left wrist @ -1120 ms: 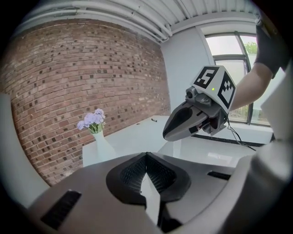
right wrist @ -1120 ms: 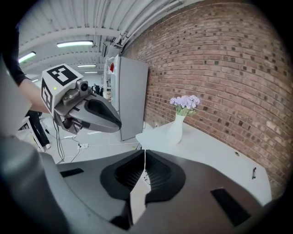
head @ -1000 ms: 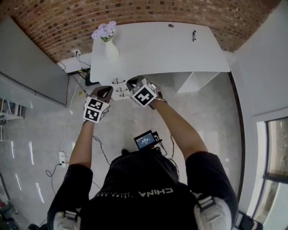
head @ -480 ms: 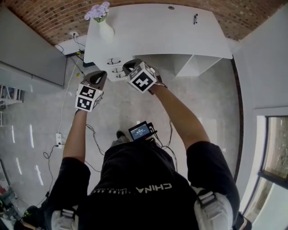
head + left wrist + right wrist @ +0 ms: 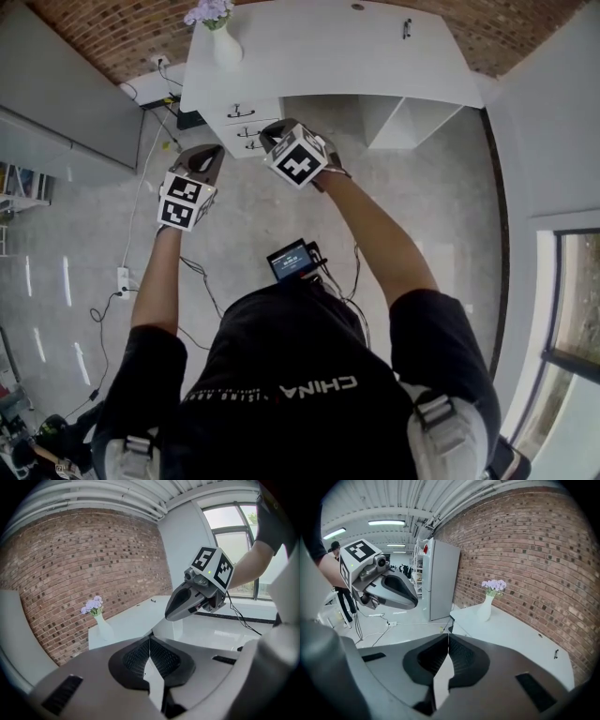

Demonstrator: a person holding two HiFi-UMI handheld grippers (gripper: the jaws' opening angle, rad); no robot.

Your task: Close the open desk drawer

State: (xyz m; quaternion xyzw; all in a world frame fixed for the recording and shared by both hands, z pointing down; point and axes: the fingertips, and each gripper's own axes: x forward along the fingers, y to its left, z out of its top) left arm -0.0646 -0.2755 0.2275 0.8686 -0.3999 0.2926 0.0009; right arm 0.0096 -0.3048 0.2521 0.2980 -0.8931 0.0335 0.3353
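Desk drawer [image 5: 246,127]: in a stack of three white fronts with dark handles. The stack sits under the left end of the desk [image 5: 328,61], just below the vase [image 5: 226,47]. From the head view you cannot tell how far any front stands out.
Left gripper [image 5: 208,154]: in your left hand, over the floor [image 5: 94,272], short of the stack and to its left. It touches nothing. The jaws are together, the pads meet along one line, and nothing is between them.
Right gripper [image 5: 271,134]: in your right hand. Its tip overlaps the stack's right edge in the head view, and whether it touches cannot be told. The jaws are together, with nothing between them.
Grippers to each other: side by side, apart, both angled down toward the desk.
Vase: white, upright on the desk's left corner, with pale purple flowers [image 5: 208,11] in it.
Small dark item [image 5: 406,28]: lies on the desk near its far right side; too small to name.
Behind the desk: brick wall [image 5: 103,42].
Floor: grey and glossy; cables [image 5: 192,277] trail across it on your left.
Screen [image 5: 290,262]: small, lit, at your waist.
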